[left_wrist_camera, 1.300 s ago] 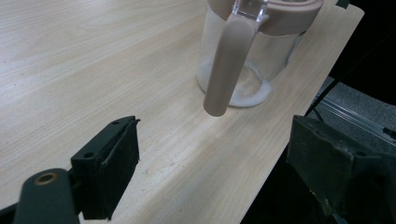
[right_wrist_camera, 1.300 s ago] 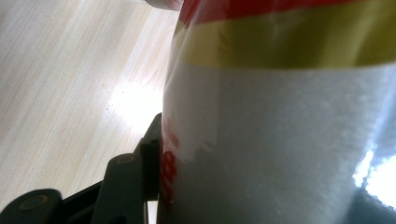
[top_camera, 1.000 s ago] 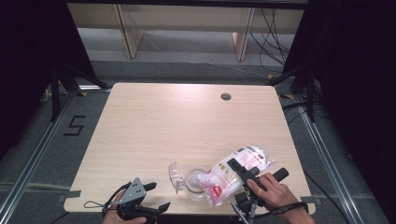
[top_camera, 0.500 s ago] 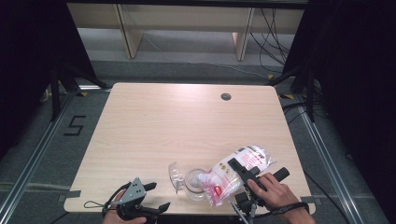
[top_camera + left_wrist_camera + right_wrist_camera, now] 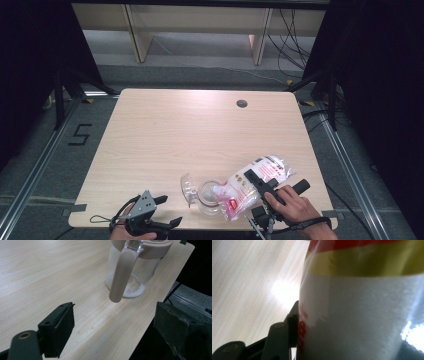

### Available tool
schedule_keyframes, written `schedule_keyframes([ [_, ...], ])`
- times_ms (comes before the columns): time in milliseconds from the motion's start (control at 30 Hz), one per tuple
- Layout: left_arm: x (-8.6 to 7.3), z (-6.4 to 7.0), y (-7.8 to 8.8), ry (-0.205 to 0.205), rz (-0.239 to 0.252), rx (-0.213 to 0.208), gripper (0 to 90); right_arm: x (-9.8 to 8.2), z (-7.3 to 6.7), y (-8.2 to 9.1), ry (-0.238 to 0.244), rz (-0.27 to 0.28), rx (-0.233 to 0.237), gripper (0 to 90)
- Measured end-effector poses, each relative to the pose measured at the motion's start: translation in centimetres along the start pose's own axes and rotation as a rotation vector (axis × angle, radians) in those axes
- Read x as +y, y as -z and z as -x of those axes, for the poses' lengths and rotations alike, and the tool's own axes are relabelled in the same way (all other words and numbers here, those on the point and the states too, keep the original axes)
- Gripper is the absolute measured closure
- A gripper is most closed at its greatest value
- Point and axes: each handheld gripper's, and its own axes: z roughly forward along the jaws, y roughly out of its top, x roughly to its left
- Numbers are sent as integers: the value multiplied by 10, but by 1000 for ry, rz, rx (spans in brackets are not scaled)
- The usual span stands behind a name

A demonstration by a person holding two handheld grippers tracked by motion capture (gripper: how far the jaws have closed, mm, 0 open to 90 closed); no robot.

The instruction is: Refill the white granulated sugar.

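Clamping white bag (image 5: 252,185), right claw (image 5: 256,181) tips it over glass jar (image 5: 210,196); left claw (image 5: 167,212) apart.

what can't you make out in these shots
- Right gripper: in the right gripper view its far jaw is hidden behind the bag.
- Bag print: too small in the high view, blurred and cut off in the right gripper view.
- Jar: its top is cut off by the left gripper view's upper edge.

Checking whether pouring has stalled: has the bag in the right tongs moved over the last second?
No. The bag keeps its place, its lower end by the glass jug, near the table's front edge.
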Motion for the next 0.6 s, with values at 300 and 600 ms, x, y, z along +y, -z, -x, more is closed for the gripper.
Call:
schedule_keyframes([
  [300, 0, 0, 1, -6, -5, 0, 164, 0, 0, 0, -3, 0, 2, 504],
  [600, 1, -1, 1, -20, 2, -2, 164, 0, 1, 0, 7, 3, -1, 506],
])
